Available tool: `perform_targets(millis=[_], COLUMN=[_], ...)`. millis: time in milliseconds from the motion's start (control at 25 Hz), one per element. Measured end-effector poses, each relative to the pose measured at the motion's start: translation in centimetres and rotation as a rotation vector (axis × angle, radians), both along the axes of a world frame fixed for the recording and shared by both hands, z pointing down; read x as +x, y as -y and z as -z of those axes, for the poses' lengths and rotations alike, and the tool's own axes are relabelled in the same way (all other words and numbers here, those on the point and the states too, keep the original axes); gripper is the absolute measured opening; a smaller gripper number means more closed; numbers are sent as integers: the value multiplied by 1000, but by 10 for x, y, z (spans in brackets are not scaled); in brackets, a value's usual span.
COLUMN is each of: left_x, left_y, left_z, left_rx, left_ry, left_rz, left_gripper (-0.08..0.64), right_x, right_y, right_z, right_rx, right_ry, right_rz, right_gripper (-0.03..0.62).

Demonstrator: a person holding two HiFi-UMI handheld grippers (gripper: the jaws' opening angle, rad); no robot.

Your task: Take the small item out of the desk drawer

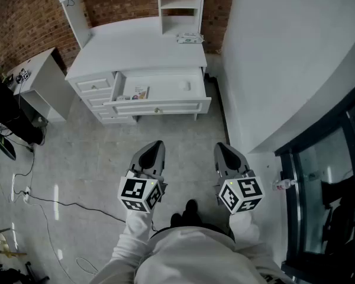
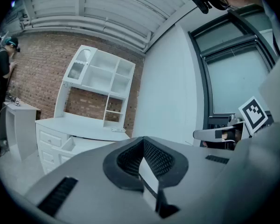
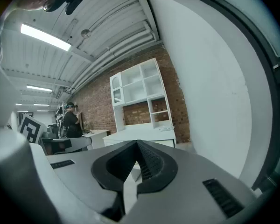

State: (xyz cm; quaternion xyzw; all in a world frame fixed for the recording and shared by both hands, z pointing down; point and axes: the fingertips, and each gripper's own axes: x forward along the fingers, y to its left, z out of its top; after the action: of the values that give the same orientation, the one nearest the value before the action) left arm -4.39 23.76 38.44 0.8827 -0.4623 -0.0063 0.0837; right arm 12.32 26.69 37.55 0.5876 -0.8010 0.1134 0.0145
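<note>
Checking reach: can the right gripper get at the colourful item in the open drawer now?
Probably not yet: the drawer stands open with nothing over the colourful item, but the right gripper is shut and well short of it.

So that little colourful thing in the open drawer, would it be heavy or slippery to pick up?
Probably light: the colourful item is small beside the drawer. It seems to lie flat on the drawer's smooth white bottom, so it may slide rather than roll when nudged. It is too small here to judge stiffness.
</note>
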Motion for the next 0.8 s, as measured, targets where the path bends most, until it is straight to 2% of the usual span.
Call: perform_targets(millis=[360, 800], left_x=[8, 9], left_y=[18, 29], left_z=[-4, 10], left_rx=[11, 53], left_ry=[34, 52], left_rz=[51, 99], left_gripper=[18, 18], right_x=[23, 36], right_y=[19, 34], right_z=[-3, 29], right_rx=[10, 112], right_ry=[21, 24], right_rz=[-2, 29], right_gripper=[28, 28])
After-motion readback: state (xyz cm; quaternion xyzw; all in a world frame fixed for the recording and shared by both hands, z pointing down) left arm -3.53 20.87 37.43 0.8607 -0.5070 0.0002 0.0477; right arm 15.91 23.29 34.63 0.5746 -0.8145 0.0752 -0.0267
